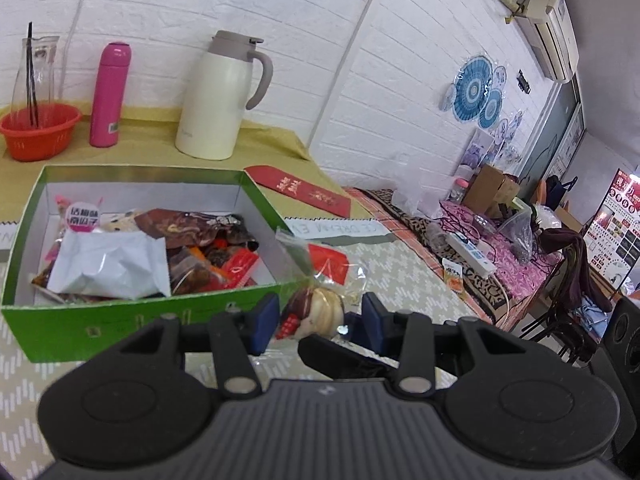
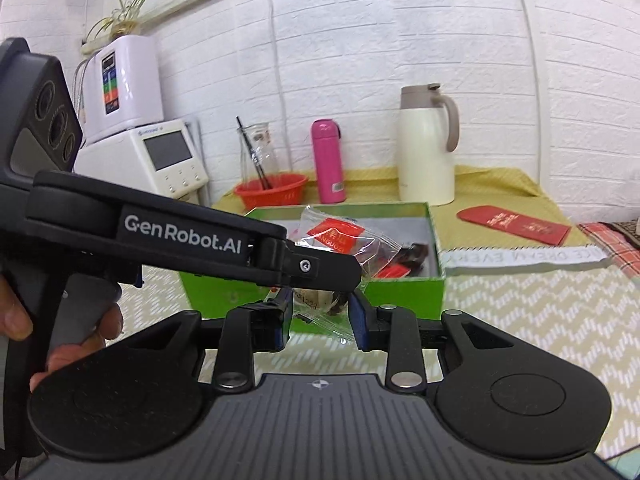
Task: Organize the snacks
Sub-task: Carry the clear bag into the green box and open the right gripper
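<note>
Two black handheld grippers, left gripper (image 1: 316,322) and right gripper (image 2: 320,312), each with blue finger pads (image 1: 265,322), ribbed grey body and silver pivot pins. White "GenRobot.AI" lettering and a small screw on one arm. Bare hand (image 2: 60,336) on a grey trigger grip.

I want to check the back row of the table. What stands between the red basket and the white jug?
A pink bottle stands upright between the red basket and the white jug, apart from both. The left wrist view shows the same.

Glossy clear-plastic snack packet (image 1: 316,300), matt cardboard box (image 1: 132,320)
</note>
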Demonstrator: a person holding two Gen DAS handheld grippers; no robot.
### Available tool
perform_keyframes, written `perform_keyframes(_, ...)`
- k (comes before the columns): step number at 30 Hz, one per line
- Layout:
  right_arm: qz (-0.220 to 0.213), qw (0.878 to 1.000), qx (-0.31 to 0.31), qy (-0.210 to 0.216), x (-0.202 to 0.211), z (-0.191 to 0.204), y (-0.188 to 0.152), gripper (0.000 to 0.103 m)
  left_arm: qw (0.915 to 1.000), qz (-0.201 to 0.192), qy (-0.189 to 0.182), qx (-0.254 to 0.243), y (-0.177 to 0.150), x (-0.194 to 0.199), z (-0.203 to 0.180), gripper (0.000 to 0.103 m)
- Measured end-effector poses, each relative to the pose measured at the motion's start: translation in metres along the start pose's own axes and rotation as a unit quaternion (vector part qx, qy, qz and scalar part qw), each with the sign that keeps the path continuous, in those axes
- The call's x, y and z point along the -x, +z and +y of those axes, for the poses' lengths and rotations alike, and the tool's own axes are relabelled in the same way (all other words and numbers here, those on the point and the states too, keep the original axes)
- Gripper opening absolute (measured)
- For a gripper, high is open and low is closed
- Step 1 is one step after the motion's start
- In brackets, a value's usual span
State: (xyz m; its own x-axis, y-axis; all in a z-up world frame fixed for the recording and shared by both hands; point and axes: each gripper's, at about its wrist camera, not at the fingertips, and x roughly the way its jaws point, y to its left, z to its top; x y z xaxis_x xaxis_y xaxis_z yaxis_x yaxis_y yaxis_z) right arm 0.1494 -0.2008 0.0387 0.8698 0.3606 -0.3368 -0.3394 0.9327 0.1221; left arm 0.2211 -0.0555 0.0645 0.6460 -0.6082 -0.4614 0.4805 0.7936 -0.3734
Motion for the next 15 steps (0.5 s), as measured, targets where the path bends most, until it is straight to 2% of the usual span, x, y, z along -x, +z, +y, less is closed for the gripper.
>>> perform_keyframes(5, -0.014, 1.0, 0.001, -0.011, -0.015, -0.014, 0.013, 0.051, 1.0, -0.002, -0.003, 0.008, 0.019, -0.024, 0.005, 0.041)
perform_keyframes(10, -0.009, 1.0, 0.008, -0.019, -0.038, -0.025, 0.019, 0.047, 1.0, 0.001, 0.007, 0.004, 0.03, -0.046, 0.012, 0.04)
perform_keyframes(15, -0.001, 1.0, 0.005, -0.016, -0.059, -0.037, 0.022, 0.045, 0.9997, 0.003, 0.013, 0.02, 0.039, -0.065, 0.028, 0.04)
